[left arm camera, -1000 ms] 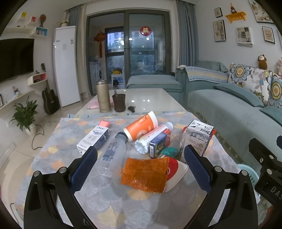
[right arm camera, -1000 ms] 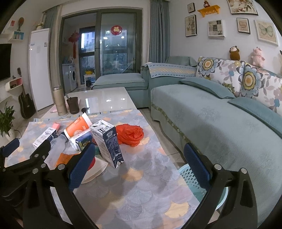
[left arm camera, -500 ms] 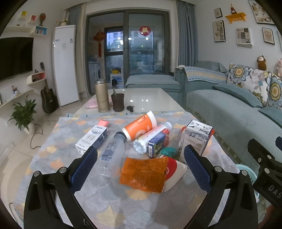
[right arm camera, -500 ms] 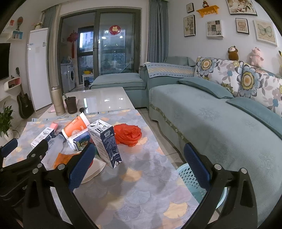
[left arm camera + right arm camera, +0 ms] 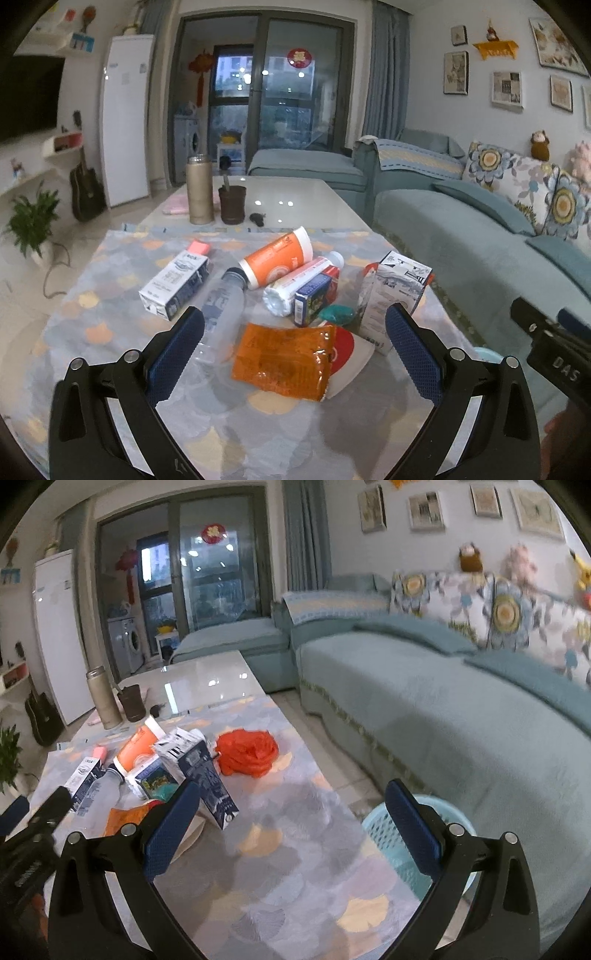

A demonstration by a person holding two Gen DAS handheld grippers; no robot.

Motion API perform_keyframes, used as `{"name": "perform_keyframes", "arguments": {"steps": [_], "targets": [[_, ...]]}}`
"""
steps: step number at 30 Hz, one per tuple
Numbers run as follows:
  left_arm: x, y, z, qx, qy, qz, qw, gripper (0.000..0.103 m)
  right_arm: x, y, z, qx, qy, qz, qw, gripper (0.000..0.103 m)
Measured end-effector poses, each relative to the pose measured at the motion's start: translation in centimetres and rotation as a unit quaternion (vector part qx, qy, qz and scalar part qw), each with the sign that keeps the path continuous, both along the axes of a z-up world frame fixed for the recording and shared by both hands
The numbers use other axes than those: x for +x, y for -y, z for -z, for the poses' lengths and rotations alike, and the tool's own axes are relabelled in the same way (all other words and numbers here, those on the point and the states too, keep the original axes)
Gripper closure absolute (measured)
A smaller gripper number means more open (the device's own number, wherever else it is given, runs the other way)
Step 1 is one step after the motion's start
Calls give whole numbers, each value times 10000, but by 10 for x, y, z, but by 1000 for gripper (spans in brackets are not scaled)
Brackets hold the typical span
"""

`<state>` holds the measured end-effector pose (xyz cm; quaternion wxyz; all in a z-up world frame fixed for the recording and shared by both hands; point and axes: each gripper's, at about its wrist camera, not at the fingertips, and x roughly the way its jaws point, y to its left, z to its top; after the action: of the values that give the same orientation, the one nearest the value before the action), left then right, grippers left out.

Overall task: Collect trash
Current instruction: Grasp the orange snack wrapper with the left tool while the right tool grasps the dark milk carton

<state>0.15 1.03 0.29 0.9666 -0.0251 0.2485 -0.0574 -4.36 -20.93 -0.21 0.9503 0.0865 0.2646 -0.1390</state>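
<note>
Trash lies in a heap on the patterned tablecloth [image 5: 92, 332]: an orange snack wrapper [image 5: 282, 360], a clear plastic bottle [image 5: 221, 306], an orange tube [image 5: 277, 256], a white bottle [image 5: 301, 280], a small blue box [image 5: 314, 299], a lying carton [image 5: 175, 282] and an upright milk carton [image 5: 393, 291]. My left gripper [image 5: 293, 354] is open, just short of the wrapper. My right gripper [image 5: 291, 830] is open and empty over the table's right side, near the milk carton [image 5: 199, 771] and a crumpled red bag [image 5: 247, 751]. A light-blue trash basket [image 5: 384, 830] stands on the floor beside the table.
A thermos [image 5: 199, 188], a dark cup [image 5: 232, 205] and a pink item stand on the bare glossy far half of the table. A teal sofa [image 5: 443, 716] runs along the right. A white plate [image 5: 351, 363] lies under the wrapper.
The right gripper has swung right and tilted down, so the basket shows more fully. The left gripper has barely moved. Both stay open and empty.
</note>
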Motion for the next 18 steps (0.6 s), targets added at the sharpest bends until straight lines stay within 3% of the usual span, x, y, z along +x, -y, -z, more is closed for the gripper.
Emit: {"name": "perform_keyframes", "arguments": {"steps": [3, 8, 10, 13, 18], "targets": [[3, -2, 2, -95, -113, 93, 9998, 8, 3, 6, 3, -8, -51, -4, 10000, 14], [17, -34, -5, -295, -206, 221, 9991, 9, 19, 2, 5, -81, -166, -416, 9990, 41], [27, -52, -4, -317, -270, 164, 9990, 10, 25, -5, 7, -73, -174, -724, 9972, 42], [45, -70, 7, -513, -667, 544, 9950, 10, 37, -18, 13, -122, -132, -1164, 9930, 42], [75, -59, 49, -273, -1402, 1096, 9837, 11, 68, -28, 31, -88, -176, -1586, 9871, 42]]}}
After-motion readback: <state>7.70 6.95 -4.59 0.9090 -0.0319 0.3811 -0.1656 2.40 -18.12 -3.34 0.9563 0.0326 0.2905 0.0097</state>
